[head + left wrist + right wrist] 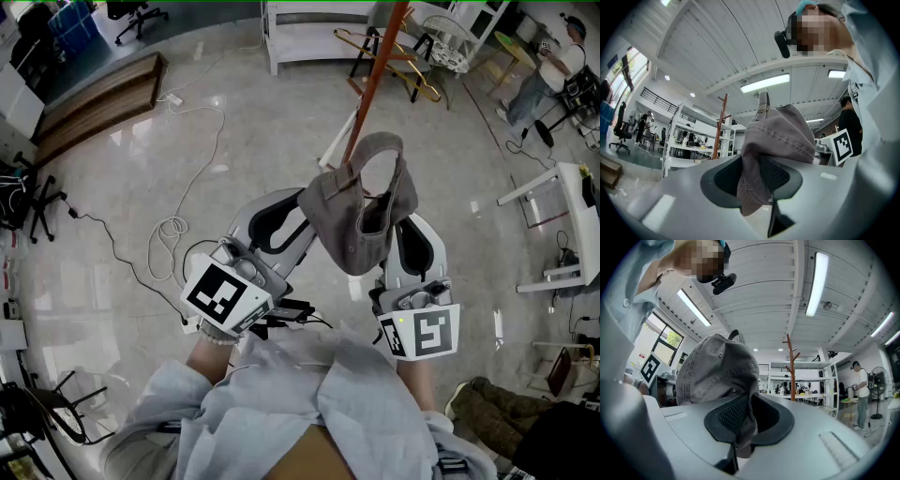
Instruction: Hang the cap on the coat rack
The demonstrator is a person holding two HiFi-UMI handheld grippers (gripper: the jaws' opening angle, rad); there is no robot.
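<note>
Cap (pixel 361 214) in left tongs (pixel 757 176), right tongs (pixel 743 420), at coat rack (pixel 379 66)

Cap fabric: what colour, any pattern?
The cap is plain grey with no pattern, only matching stitched seams. It shows best in the right gripper view.

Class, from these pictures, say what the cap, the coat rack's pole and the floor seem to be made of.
The cap: grey woven cotton-like cloth, matte; stitched seams and soft folds show.
The coat rack's pole: probably wood, reddish-brown, smooth, with branch-like pegs.
The floor: polished stone or tile, likely; it mirrors lights.
</note>
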